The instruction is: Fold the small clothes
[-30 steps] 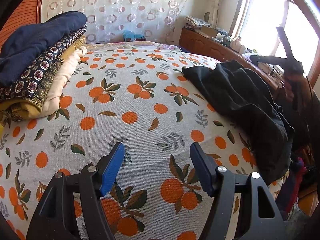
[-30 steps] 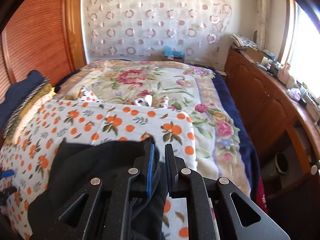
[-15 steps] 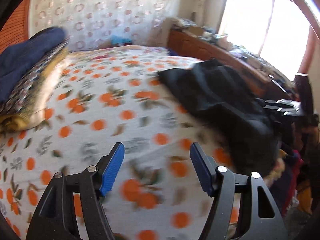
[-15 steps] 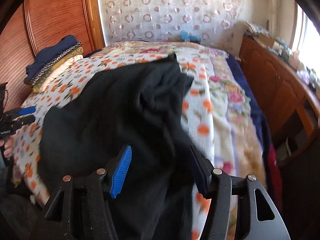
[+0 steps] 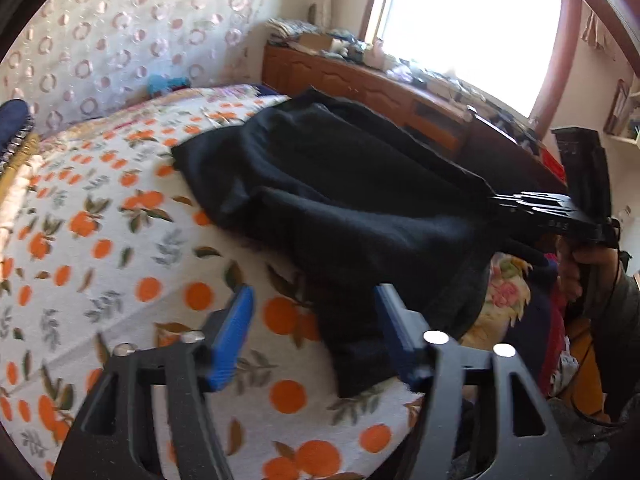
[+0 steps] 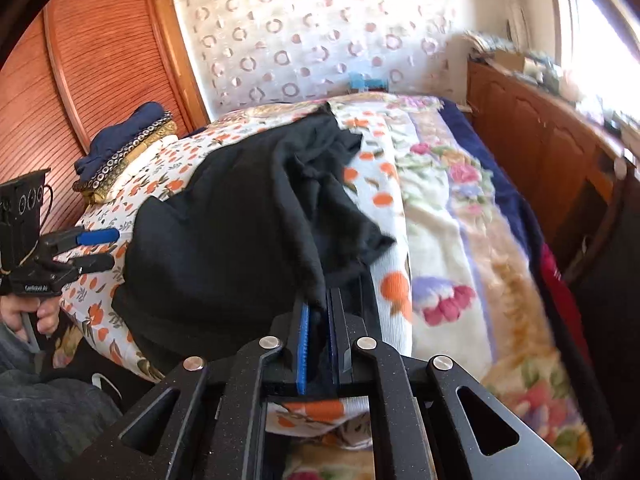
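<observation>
A black garment (image 5: pixel 340 208) lies crumpled across the orange-print bedspread (image 5: pixel 120 260), reaching the bed's near edge. My right gripper (image 6: pixel 318 332) is shut on the black garment (image 6: pixel 240 232) at its near hem; from the left wrist view this right gripper (image 5: pixel 532 208) pinches the cloth's right edge. My left gripper (image 5: pixel 314 332) hovers over the garment's lower corner. Its jaws are closing, with the corner lying between them by the right pad (image 5: pixel 394 332), and neither pad presses on it. In the right wrist view the left gripper (image 6: pixel 96 248) sits at the garment's left side.
A stack of folded clothes (image 6: pixel 124 152) sits at the bed's far left by a wooden slatted panel (image 6: pixel 80 60). A floral blanket (image 6: pixel 460 240) covers the bed's right side. A cluttered wooden cabinet (image 6: pixel 540 140) runs under the window. A hand (image 6: pixel 40 316) holds the left gripper's handle.
My right gripper let go, opened wide over the garment, dropped toward the bed's edge and shut on the hem. The left gripper swung right up to the garment, its jaws narrower.
</observation>
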A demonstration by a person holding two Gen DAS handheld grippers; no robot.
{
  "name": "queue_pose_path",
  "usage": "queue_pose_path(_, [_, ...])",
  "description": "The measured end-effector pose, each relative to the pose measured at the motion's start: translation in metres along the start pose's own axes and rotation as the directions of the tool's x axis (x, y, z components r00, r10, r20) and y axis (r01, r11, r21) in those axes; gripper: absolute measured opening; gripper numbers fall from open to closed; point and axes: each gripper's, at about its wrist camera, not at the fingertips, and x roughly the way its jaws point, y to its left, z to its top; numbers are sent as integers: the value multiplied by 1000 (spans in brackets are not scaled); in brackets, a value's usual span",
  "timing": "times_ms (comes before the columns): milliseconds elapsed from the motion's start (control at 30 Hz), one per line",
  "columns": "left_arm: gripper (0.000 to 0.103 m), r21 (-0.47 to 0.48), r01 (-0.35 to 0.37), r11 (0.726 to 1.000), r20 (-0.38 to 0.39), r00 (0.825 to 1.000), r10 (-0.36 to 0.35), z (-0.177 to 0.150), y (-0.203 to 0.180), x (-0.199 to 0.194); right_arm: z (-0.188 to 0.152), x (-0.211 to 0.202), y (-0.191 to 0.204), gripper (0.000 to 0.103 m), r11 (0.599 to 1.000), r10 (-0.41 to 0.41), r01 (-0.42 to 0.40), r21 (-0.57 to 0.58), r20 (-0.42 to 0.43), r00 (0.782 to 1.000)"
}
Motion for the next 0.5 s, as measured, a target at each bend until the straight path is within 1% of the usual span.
queue_pose_path(33, [52,10,2,1000,-13,1000,-2,-1,-3,4,0,6,-6,12,1000,-1,1,10,-5,1000])
queue_pose_path(67, [49,16,11,1000,-22,1000,-10,-3,-6,6,-1,9,-7,14,1000,-12,12,22,-7,1000])
queue_pose_path(100, [47,17,21,1000,-34,999,-21,-4,-8,8,1,13,-11,19,999,-17,17,34,-3,1000])
queue_pose_path(133, [47,18,30,999,-48,998,-29,-6,-10,11,-1,15,-12,29,999,-19,19,43,4,1000])
queue_pose_path(167, [47,17,35,999,-59,998,-34,-8,-13,13,-3,16,-13,37,998,-27,27,48,7,1000])
queue_pose_path(200, [47,16,41,999,-70,997,-40,-10,-14,15,-1,16,-16,49,998,-34,34,50,6,999])
queue_pose_path(233, [47,14,50,999,-82,995,-49,-12,-16,18,-2,18,-16,53,998,-43,42,51,2,999])
queue_pose_path(300, [42,20,61,998,-102,993,-58,-16,-21,21,-4,24,-15,53,998,-44,45,51,-9,999])
queue_pose_path(333, [39,34,53,998,-102,994,-49,-17,-24,21,-3,26,-15,53,998,-42,43,49,-17,999])
queue_pose_path(367, [27,36,57,998,-111,992,-53,-18,-27,21,-4,27,-14,53,998,-43,44,48,-27,999])
queue_pose_path(400, [18,38,61,997,-121,991,-56,-18,-29,21,-4,29,-14,53,998,-46,48,46,-36,998])
queue_pose_path(467, [10,55,64,996,-124,991,-57,-18,-34,15,-3,30,-11,53,998,-48,49,37,-43,998])
queue_pose_path(500, [9,62,75,995,-126,990,-67,-19,-37,11,-2,27,-10,53,998,-49,51,33,-45,998])
